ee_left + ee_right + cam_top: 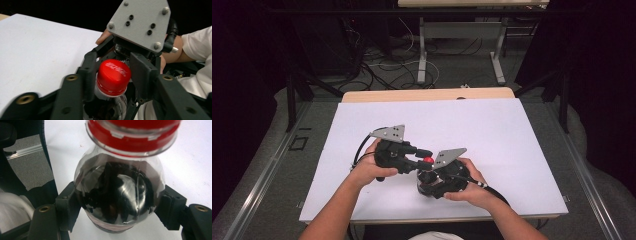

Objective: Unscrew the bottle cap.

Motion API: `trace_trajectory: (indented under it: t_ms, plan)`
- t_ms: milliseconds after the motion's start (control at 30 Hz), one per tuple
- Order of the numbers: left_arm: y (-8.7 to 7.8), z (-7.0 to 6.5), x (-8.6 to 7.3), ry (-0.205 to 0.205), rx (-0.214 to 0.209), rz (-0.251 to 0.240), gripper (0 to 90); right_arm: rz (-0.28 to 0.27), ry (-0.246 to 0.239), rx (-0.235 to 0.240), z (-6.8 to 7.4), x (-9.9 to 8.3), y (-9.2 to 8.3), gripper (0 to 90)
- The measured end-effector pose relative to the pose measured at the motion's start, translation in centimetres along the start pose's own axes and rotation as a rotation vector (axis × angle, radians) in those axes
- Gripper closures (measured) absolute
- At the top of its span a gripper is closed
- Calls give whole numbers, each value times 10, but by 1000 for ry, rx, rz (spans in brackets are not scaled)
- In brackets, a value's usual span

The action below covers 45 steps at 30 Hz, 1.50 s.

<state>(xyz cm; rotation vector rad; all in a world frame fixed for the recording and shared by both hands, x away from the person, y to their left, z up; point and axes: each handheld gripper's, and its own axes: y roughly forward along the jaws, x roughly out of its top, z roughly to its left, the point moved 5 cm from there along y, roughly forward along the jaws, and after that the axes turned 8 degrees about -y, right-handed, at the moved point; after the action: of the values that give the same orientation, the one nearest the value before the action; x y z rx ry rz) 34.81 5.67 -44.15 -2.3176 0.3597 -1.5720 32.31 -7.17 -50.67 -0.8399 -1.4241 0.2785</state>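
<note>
Glossy clear plastic bottle (pixel 119 195) between matt black fingers (pixel 68 207); smooth red plastic cap (pixel 113 76); matt white tabletop (pixel 492 125).

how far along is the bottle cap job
Done: the right tool is clamped on the bottle body, holding it over the white table, and the left tool has closed on the red cap. In hand: the grip on the cap, apparently for twisting. Left: the cap sits on the neck with its ring in place, so taking it off remains.
</note>
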Motion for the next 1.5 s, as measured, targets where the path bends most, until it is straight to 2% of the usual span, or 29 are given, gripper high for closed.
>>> trace_trajectory:
  t_ms: [67, 167, 233, 267, 300, 333, 367, 400, 467, 533, 700, 733, 800, 833, 900, 933, 1000, 1067, 1167, 1267, 1333, 1433, 1500]
  plan:
    - [1, -1, 0, 3, 36, -8, 610, 7, 0, -3, -2, -1, 0, 298]
    - [4, -5, 2, -5, 133, -35, 614, 4, 19, -42, -5, -1, -1, 298]
    - [7, -10, 3, -11, 223, -56, 616, 3, 42, -69, -8, 0, -1, 298]
    - [9, -12, 4, -22, 277, -66, 617, 5, 65, -103, -10, 0, -2, 298]
    - [12, -15, 5, -33, 346, -89, 618, 7, 66, -131, -12, -1, -3, 298]
    - [19, -23, 5, -64, 466, -124, 618, 13, 74, -150, -13, -1, -4, 298]
    - [19, -23, 5, -64, 466, -124, 618, 13, 74, -150, -13, -1, -4, 298]
    - [23, -26, 4, -73, 515, -135, 618, 18, 71, -165, -14, -1, -4, 298]
    - [27, -30, 5, -74, 561, -140, 615, 20, 84, -166, -15, -3, -3, 298]
    - [26, -29, 6, -101, 548, -144, 612, 24, 88, -153, -15, -3, -4, 298]
    - [13, -23, 9, -85, 448, -127, 516, 4, 87, -116, -14, -1, -6, 297]
    - [9, -21, 10, -65, 424, -114, 502, 1, 86, -115, -13, -1, -7, 297]
    - [2, -21, 10, -45, 358, -102, 488, -2, 71, -94, -13, 0, -7, 297]
    - [-2, -19, 10, -18, 320, -87, 488, -2, 71, -94, -13, 0, -7, 297]
    - [-6, -17, 10, -16, 246, -76, 486, 0, 65, -65, -11, 0, -8, 296]
    - [-7, -15, 10, -15, 220, -74, 487, -10, 70, -66, -9, 1, -8, 297]
    - [-7, -13, 9, -12, 152, -55, 486, -11, 48, -53, -7, 3, -7, 297]
    - [-5, -12, 8, -5, 97, -37, 491, -19, 31, -42, -5, 4, -6, 297]
    - [-2, -11, 7, 7, 52, -16, 541, -12, 19, -21, -2, 4, -5, 297]
    - [0, -9, 6, 10, 50, -17, 610, -11, 11, -7, 1, 3, -4, 297]
    - [-1, -9, 5, 1, 61, -25, 616, -10, 18, -13, 0, 3, -4, 297]
    - [1, -10, 5, 1, 125, -46, 618, -6, 14, -27, -2, 3, -4, 297]
    - [3, -13, 4, -5, 194, -60, 619, 7, 41, -49, -3, 2, -4, 297]
